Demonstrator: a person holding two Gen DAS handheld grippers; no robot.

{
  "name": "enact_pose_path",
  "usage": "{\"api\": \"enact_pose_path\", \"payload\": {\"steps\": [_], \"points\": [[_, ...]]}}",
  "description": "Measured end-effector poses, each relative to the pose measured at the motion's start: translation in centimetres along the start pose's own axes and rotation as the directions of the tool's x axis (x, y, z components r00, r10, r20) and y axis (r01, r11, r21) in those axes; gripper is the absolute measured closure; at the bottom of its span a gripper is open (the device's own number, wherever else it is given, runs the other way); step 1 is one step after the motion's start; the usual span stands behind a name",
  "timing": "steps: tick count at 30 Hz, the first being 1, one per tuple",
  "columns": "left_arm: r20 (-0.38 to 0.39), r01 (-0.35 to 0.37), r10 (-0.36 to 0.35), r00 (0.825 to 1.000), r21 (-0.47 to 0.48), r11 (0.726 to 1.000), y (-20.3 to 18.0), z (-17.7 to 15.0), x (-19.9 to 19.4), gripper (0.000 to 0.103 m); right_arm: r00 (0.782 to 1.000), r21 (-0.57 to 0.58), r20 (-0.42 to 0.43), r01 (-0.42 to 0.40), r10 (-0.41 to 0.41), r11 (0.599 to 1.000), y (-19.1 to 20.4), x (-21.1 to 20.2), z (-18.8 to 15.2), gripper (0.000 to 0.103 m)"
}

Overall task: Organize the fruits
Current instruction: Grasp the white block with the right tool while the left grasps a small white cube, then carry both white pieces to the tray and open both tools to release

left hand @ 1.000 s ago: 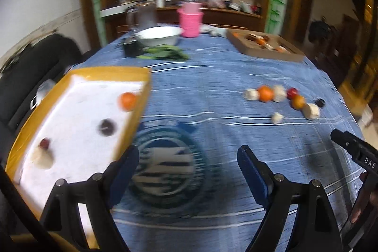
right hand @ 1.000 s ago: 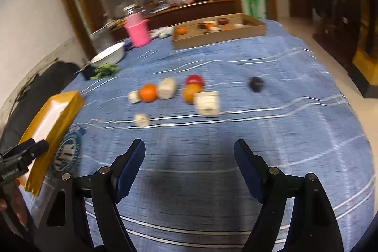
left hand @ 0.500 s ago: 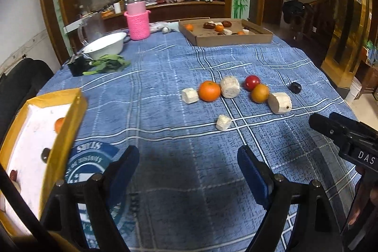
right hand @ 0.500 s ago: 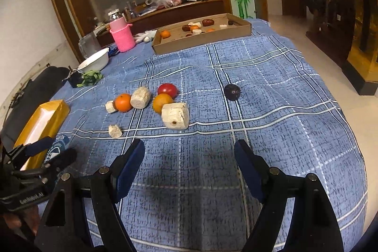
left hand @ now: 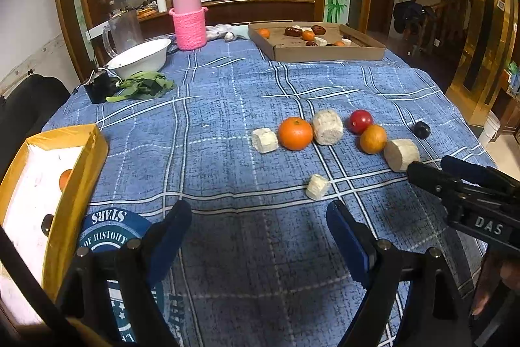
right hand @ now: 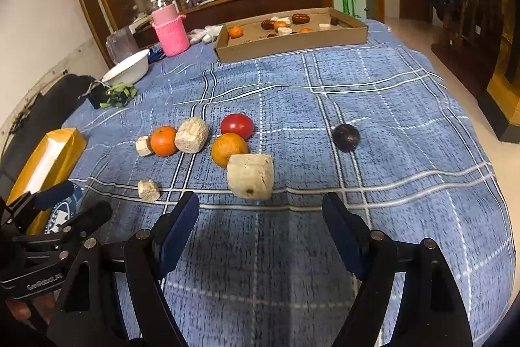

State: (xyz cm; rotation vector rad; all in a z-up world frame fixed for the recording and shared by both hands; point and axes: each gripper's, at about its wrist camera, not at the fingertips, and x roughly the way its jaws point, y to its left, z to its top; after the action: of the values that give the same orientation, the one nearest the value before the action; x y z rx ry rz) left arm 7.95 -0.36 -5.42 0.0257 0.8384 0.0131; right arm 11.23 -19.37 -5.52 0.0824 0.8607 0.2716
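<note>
A row of fruit lies mid-table on the blue checked cloth: a small pale chunk (left hand: 265,140), an orange (left hand: 295,133), a pale round chunk (left hand: 327,127), a red fruit (left hand: 360,121), a second orange (left hand: 373,139), a big pale chunk (left hand: 401,154), a dark plum (left hand: 422,129). A small pale piece (left hand: 317,187) lies nearer. My left gripper (left hand: 258,231) hovers open and empty short of that piece. My right gripper (right hand: 260,225) stands open and empty just before the big pale chunk (right hand: 250,175). A yellow-rimmed tray (left hand: 74,181) at the left holds an orange and a dark fruit.
A cardboard box (left hand: 328,52) with more fruit stands at the far side. A white bowl (left hand: 139,57), green leaves (left hand: 143,86), a pink-sleeved jar (left hand: 188,21) and a clear jug (left hand: 122,30) are at the back left. A dark chair (left hand: 29,106) borders the left edge.
The left gripper swung right, away from over the yellow tray, and now faces the fruit row. The right gripper closed in on the row; the big pale chunk looms larger.
</note>
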Motion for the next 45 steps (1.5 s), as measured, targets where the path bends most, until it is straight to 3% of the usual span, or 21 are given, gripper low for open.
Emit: {"api": "enact_pose_path", "payload": {"steps": [3,7,10,13,20,22,25,27,45], "points": [[-0.001,0.007,-0.007,1.000,-0.009,1.000,0.2,0.1,0.2,0.016,1.000,-0.007,-0.009,0.005,-0.005,1.000,0.2,0.9,0.4,0.027],[-0.004,0.008,-0.008,1.000,-0.001,1.000,-0.1,0.3,0.6,0.016,1.000,-0.011,-0.026,0.012,-0.012,1.000,0.4,2.0,0.9,0.040],[-0.011,0.022,-0.022,1.000,-0.002,1.000,-0.5,0.5,1.0,0.016,0.999,-0.020,-0.041,0.016,-0.017,1.000,0.6,2.8,1.1,0.043],[-0.014,0.032,-0.032,0.999,0.007,0.999,-1.2,0.8,1.5,0.016,0.998,-0.028,-0.056,0.017,-0.019,0.999,0.6,3.3,1.4,0.072],[-0.051,0.093,-0.091,0.995,0.043,0.995,-3.5,1.4,3.5,0.019,0.999,-0.012,-0.047,0.020,-0.020,1.000,-0.6,2.5,1.1,0.075],[-0.069,0.092,-0.088,0.994,0.059,0.994,-4.1,1.3,4.2,0.040,0.999,0.000,-0.035,0.017,-0.017,1.000,-1.1,1.9,1.0,0.076],[-0.073,0.090,-0.086,0.994,0.059,0.994,-4.1,1.4,4.8,0.054,1.000,0.006,-0.018,0.020,-0.020,1.000,-1.2,1.1,0.8,0.076],[-0.075,0.090,-0.085,0.994,0.064,0.994,-4.2,1.5,4.7,0.081,1.000,0.011,-0.015,0.017,-0.017,1.000,-1.3,0.8,0.7,0.076],[-0.017,0.049,-0.049,0.999,0.035,0.998,-1.6,-1.8,-2.3,0.081,0.999,-0.010,0.039,-0.033,0.033,0.999,2.8,-4.3,-2.6,0.076]]}}
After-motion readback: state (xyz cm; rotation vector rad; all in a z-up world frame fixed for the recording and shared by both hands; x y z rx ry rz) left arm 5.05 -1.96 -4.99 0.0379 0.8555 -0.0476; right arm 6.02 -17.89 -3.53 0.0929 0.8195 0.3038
